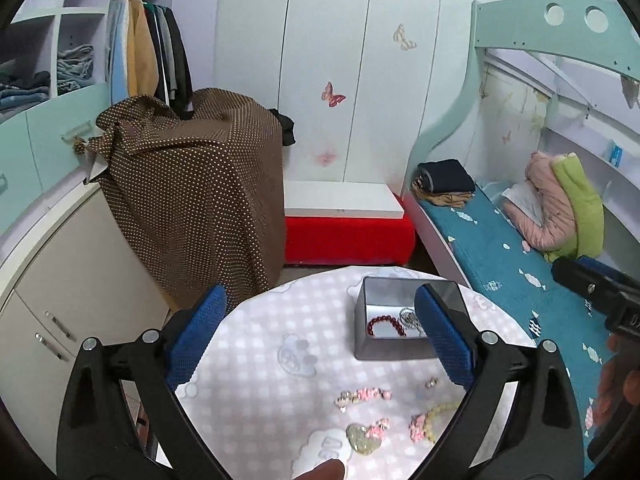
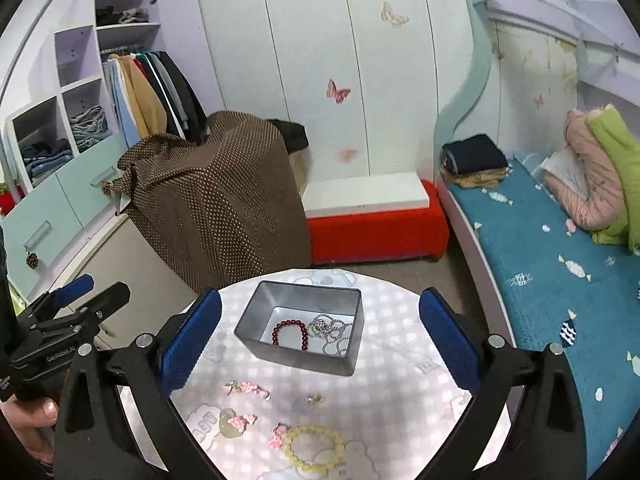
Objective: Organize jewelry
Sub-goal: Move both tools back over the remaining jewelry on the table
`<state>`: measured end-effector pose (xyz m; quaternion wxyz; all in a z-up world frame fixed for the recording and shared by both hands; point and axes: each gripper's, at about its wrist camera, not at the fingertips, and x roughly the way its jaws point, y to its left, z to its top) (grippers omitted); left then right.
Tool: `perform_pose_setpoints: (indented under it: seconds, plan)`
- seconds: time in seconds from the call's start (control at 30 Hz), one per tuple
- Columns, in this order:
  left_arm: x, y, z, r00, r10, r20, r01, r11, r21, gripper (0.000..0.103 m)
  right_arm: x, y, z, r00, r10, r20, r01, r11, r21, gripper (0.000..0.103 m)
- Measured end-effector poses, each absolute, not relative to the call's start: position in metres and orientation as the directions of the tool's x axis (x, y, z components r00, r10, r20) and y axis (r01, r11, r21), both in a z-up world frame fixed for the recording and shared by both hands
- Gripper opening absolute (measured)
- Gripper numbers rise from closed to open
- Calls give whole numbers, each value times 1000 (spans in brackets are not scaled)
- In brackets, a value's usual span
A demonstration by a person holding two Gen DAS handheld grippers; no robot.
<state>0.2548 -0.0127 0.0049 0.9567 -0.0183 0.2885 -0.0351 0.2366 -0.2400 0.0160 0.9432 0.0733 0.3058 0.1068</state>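
A round counter [image 2: 400, 384] with a pale checked cloth carries a grey metal tin [image 2: 302, 332], open at the top, and loose jewelry. The right hand-held gripper [image 2: 320, 340] hangs above the counter with its two blue-padded fingers spread wide and nothing between them; from its camera the tin sits just ahead, framed between the fingertips, and the loose pieces lie nearer, below them. The left hand-held gripper [image 1: 320, 340] is likewise spread and empty, tilted down over the counter, with the tin [image 1: 400, 320] ahead and partly hidden behind its right finger. Inside the tin lie two things: one dark red bead bracelet [image 2: 290, 334] and one tangle of silver chain [image 2: 332, 332], touching each other. On the cloth outside the tin, one pale yellow bead bracelet [image 2: 314, 448] lies nearest the right camera, and beside it are about five small pink and gold pieces (hair clips or earrings, too small to tell). A thumb [image 2: 40, 412] grips the left tool's handle at the left edge of the right view. A bed with a blue cover [image 2: 552, 280] stands to the right.
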Motion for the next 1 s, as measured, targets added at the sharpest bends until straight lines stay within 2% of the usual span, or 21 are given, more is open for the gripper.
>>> perform_pose_setpoints:
  seconds: [0.53,1.0]
  plan:
    - [179,-14,-2,853,12,-522,-21,1000,-12,95,164,-227,-8,822,200,-534,-176,980,95,95]
    - [144,-30,-29,841,42,-540,-68,997,-28,95,147,-227,-45,772,220,-596,-247,968,37,95]
